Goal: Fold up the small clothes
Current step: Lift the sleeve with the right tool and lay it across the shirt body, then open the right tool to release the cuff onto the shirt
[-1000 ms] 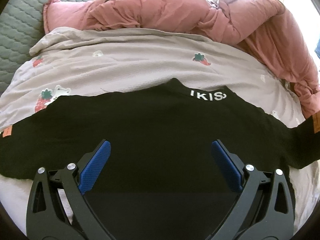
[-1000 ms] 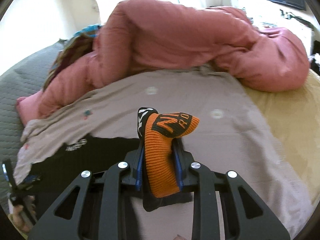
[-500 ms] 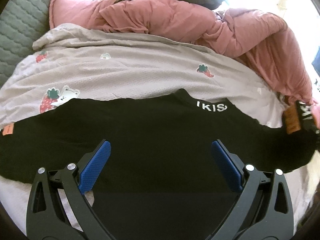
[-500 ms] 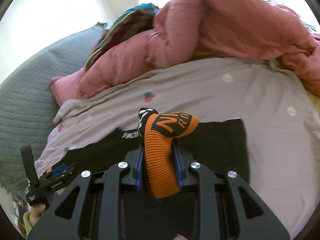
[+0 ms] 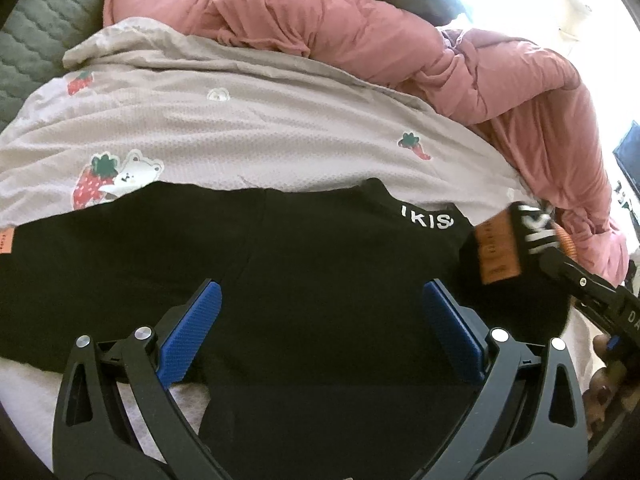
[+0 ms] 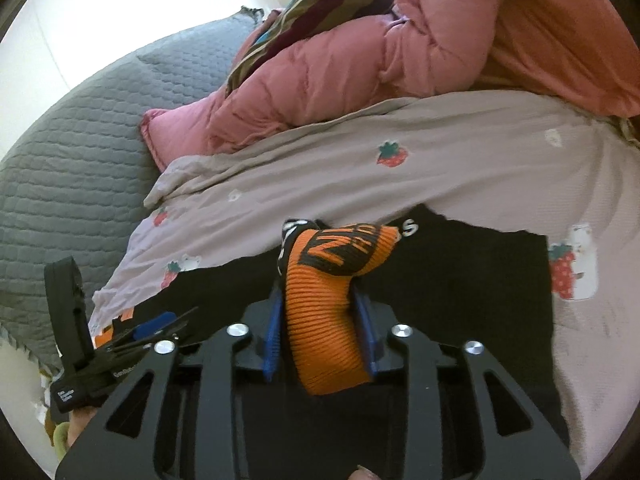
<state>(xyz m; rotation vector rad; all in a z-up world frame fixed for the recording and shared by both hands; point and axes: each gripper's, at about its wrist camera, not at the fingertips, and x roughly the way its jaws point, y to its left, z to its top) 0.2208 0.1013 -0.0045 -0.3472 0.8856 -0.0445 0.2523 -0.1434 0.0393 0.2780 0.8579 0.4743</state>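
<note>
A small black sweater (image 5: 320, 264) with white collar lettering lies flat on the bed, also seen in the right wrist view (image 6: 480, 280). My left gripper (image 5: 320, 336) is open and hovers just over its body, holding nothing. My right gripper (image 6: 320, 320) is shut on the sweater's orange ribbed sleeve cuff (image 6: 332, 300) and holds that sleeve lifted over the body. In the left wrist view the cuff (image 5: 504, 248) and right gripper come in from the right. The other sleeve's orange cuff (image 5: 6, 242) lies at the far left.
The sweater rests on a mauve blanket (image 5: 260, 132) with strawberry prints. A bunched pink duvet (image 5: 400, 48) lies behind it, with a striped cloth (image 6: 320, 4) on top. A grey quilted cover (image 6: 80, 160) spreads to the left.
My right gripper has carried the orange cuff leftward over the sweater's body, folding the right sleeve inward. The left gripper stayed open and shifted slightly toward the collar.
</note>
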